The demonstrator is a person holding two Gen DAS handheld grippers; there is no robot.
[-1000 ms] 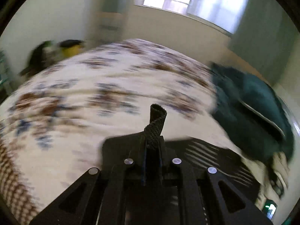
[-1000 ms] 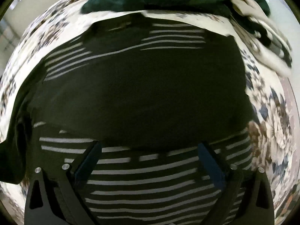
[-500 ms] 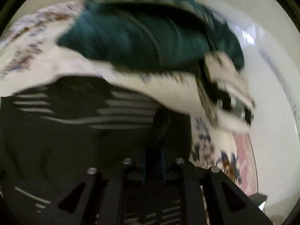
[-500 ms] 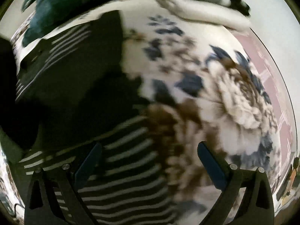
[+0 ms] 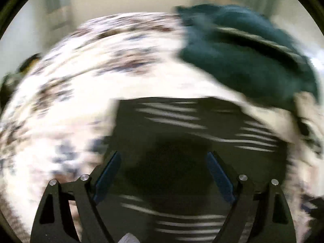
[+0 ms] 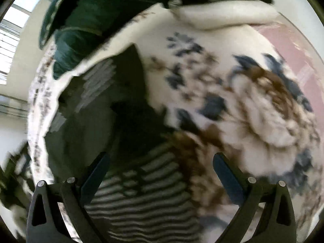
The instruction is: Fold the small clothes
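Both tools are spread wide with nothing in them: my left tool (image 5: 163, 179) has just been opening and its jaws are empty, the right tool (image 6: 162, 179) gapes too. The dark striped top (image 5: 182, 137) lies on the floral bed (image 5: 81, 85), near the green pile (image 5: 253, 56). I'd pinch the edge cleanly and keep the fold line straight.

Garments on the floral bedspread (image 6: 253, 109): three. One black striped garment (image 5: 182, 133) lies on it; one dark green garment (image 5: 249, 60) and one cream-and-black garment (image 6: 212, 4) lie beyond it.
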